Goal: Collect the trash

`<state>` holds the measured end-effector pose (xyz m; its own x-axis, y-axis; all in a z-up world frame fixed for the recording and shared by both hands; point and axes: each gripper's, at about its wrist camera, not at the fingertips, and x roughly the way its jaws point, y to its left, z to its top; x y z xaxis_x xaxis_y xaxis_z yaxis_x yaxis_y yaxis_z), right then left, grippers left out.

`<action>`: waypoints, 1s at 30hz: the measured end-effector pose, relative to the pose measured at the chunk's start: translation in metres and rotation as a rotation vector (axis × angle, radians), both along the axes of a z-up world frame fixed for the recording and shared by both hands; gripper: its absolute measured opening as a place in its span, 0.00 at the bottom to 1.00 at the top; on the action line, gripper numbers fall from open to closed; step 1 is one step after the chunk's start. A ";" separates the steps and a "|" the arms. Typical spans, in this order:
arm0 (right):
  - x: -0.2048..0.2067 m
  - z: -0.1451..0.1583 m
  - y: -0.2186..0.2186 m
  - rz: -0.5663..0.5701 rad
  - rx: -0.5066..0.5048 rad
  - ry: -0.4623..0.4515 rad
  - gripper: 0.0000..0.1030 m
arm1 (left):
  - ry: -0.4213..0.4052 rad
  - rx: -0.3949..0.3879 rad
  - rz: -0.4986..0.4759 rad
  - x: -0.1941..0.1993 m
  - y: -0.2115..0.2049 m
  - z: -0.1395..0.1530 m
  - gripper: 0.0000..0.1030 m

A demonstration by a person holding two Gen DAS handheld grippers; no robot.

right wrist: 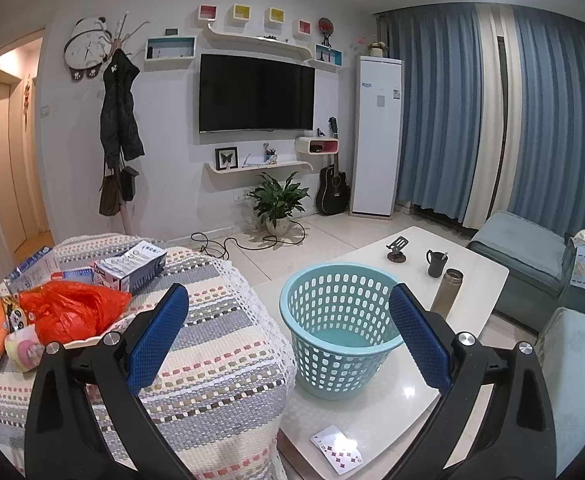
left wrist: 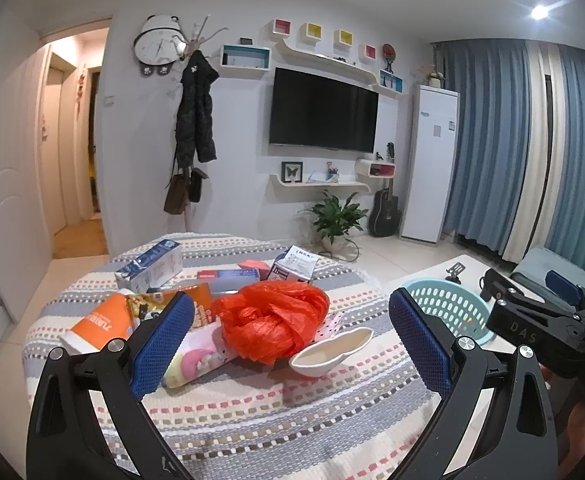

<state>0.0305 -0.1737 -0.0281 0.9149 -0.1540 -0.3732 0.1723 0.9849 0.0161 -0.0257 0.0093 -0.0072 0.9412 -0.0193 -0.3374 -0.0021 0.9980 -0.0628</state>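
Observation:
Trash lies on a striped cloth-covered surface (left wrist: 252, 408): a crumpled red plastic bag (left wrist: 272, 320), an orange carton (left wrist: 100, 324), a snack packet (left wrist: 152, 304), a pink printed wrapper (left wrist: 200, 356), a white curved dish (left wrist: 332, 350) and several boxes (left wrist: 152, 264) behind. My left gripper (left wrist: 288, 344) is open above the near side of the pile, holding nothing. My right gripper (right wrist: 288, 340) is open and empty, hovering before a light blue perforated basket (right wrist: 340, 320) on a white coffee table (right wrist: 404, 400). The basket (left wrist: 448, 308) and the right gripper's body (left wrist: 532, 316) also show in the left wrist view.
On the coffee table stand a black mug (right wrist: 436, 262), a metal flask (right wrist: 448, 292), a phone stand (right wrist: 398, 250) and a playing card (right wrist: 338, 448). Blue sofas (right wrist: 524, 260) sit to the right. A potted plant (right wrist: 278, 204), cables and a guitar (right wrist: 332, 188) are by the TV wall.

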 end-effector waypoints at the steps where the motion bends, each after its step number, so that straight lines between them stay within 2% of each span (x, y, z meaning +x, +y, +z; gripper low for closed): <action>1: -0.001 0.001 0.000 -0.003 -0.001 -0.002 0.92 | 0.001 -0.001 0.002 0.000 0.001 0.000 0.92; 16: 0.000 -0.002 0.002 -0.007 -0.011 0.013 0.92 | 0.010 -0.013 0.017 -0.001 0.010 -0.001 0.92; 22: 0.003 -0.005 0.009 0.014 -0.007 0.024 0.92 | 0.021 -0.011 0.078 0.000 0.037 -0.002 0.92; 26: 0.008 -0.009 0.026 0.075 -0.010 0.041 0.92 | 0.040 -0.033 0.125 0.003 0.064 -0.006 0.92; 30: 0.014 -0.015 0.054 0.173 -0.029 0.059 0.79 | 0.058 -0.029 0.192 0.004 0.095 -0.009 0.92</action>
